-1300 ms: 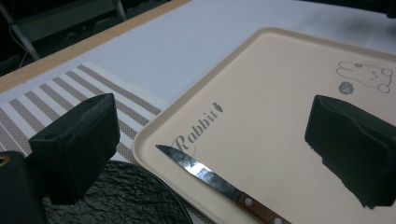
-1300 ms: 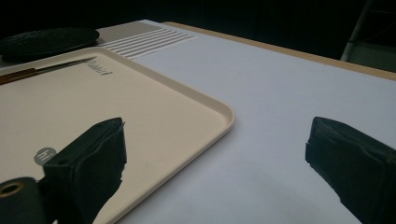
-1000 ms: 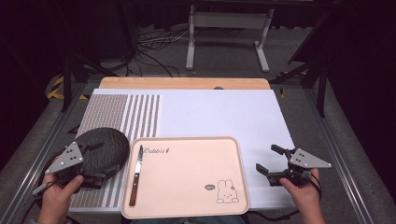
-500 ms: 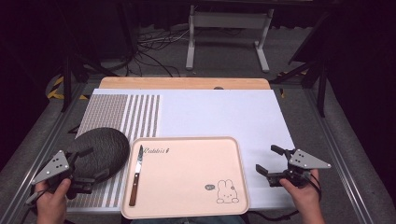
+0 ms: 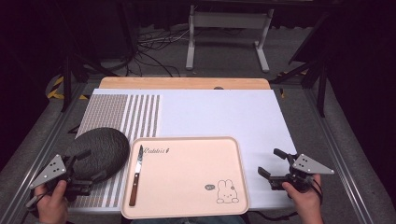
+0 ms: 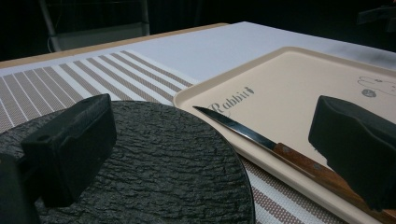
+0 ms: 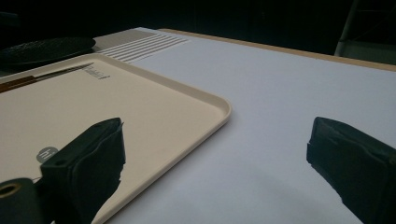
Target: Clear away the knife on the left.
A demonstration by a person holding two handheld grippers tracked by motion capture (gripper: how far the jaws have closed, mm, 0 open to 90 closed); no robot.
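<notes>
High view: a beige tray [image 5: 187,205] lies at the near edge of the table [image 5: 219,112], partly on a striped mat [image 5: 116,116]. A knife [image 5: 136,176] with a wooden handle lies along the tray's left side, blade pointing away from the person. A dark round plate [image 5: 100,151] sits on the mat, just beside the tray's left rim. The left gripper [image 5: 77,170] is at the plate's near-left edge, jaws set wide. The right gripper [image 5: 275,165] is off the tray's right rim above the bare white surface, jaws also wide and holding nothing.

Left gripper view: the left gripper [image 6: 210,135] looks over the plate [image 6: 154,168], whose rough, bark-like top suggests stone or ceramic: probably heavy, rigid and breakable, best gripped at the rim. The knife [image 6: 261,140] lies beyond it in the tray [image 6: 280,79]. It is likely light and stiff; the wooden handle is the safe hold, since the smooth blade may slip.

Right gripper view: the right gripper [image 7: 215,154] faces the tray's corner [image 7: 205,105], with nothing between its jaws.
</notes>
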